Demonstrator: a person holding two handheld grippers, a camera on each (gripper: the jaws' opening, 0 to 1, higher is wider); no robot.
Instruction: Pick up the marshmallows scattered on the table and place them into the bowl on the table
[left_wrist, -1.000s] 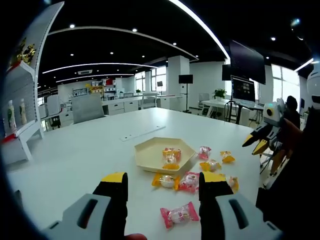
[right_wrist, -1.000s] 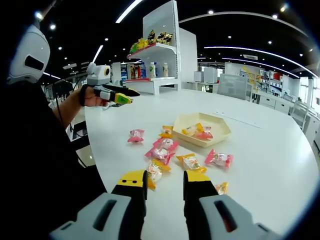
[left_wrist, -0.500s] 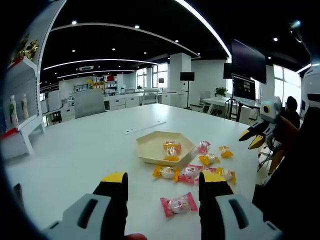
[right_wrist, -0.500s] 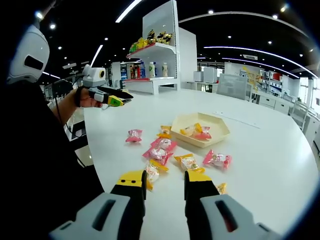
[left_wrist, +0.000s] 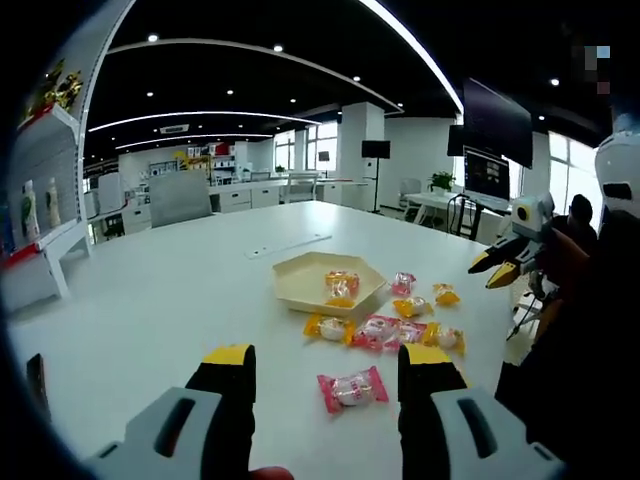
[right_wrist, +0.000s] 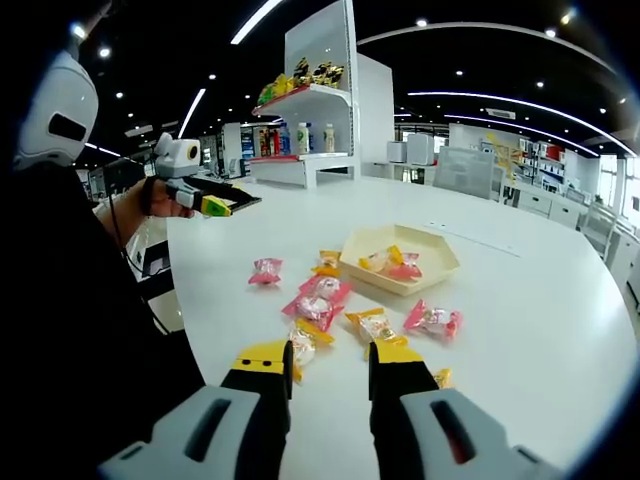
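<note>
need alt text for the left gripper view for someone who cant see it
Open yellow-tipped tongs rise over a white table, with a pink-wrapped marshmallow lying just ahead between their tips. Beyond it, more pink and yellow wrapped marshmallows are scattered beside a shallow hexagonal beige bowl holding a couple. At right, a person holds the other tongs above the table's edge.

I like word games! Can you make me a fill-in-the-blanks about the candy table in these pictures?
1. The bowl on the table has ___ sides.
2. The wrapped marshmallow lying nearest the left gripper has a ___ wrapper.
3. The fingers of the right gripper have ___ tips.
4. Inside the bowl there are already some ___.

Missing words: six; pink; yellow; marshmallows
</note>
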